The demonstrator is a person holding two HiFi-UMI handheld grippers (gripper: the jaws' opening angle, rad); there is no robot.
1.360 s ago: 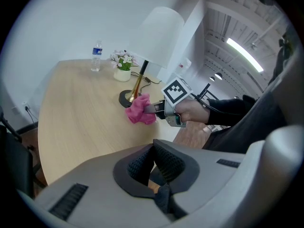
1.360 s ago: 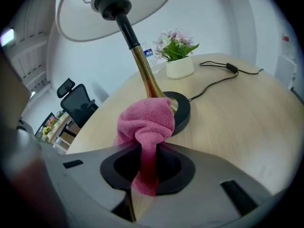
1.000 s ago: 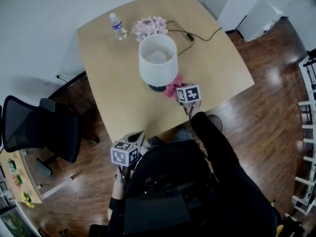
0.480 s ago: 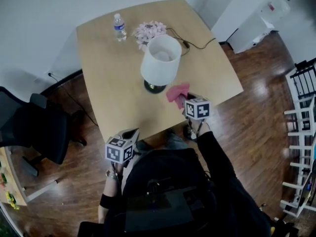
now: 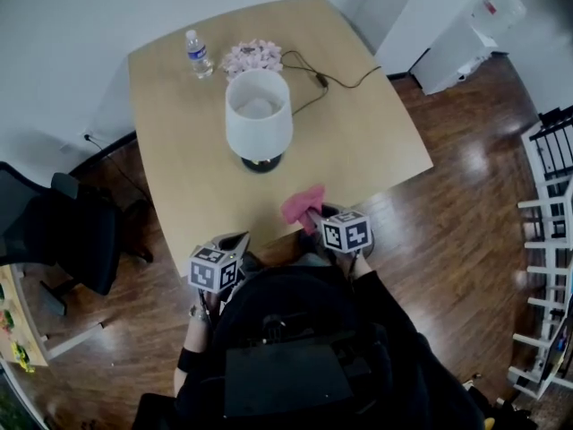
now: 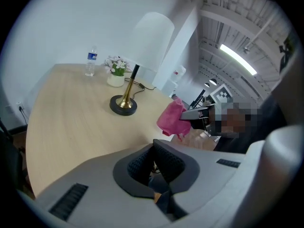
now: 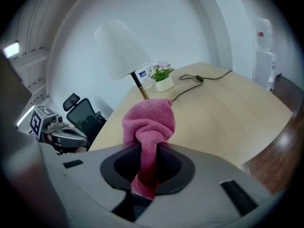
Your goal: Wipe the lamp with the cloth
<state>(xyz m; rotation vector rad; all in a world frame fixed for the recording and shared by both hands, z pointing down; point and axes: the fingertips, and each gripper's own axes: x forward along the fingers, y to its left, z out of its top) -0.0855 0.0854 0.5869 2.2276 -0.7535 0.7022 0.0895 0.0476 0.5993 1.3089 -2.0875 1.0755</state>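
A lamp with a white shade [image 5: 259, 113] and a brass stem on a black base [image 6: 123, 105] stands in the middle of the wooden table [image 5: 358, 133]. My right gripper [image 5: 315, 218] is shut on a pink cloth [image 7: 148, 127], held over the table's near edge, well short of the lamp. The cloth [image 5: 302, 204] bunches above the jaws and hangs down between them. My left gripper [image 5: 240, 243] is shut and holds nothing; it hovers at the near edge, left of the right gripper.
A water bottle [image 5: 196, 54] and a small pot of pink flowers [image 5: 252, 57] stand at the far side. The lamp's black cord [image 5: 331, 81] runs to the right. A black office chair [image 5: 72, 231] stands left of the table, on the dark wooden floor.
My right gripper has lifted the pink cloth from beside the lamp's base and drawn it back to the table's near edge. The left gripper has shifted a little.
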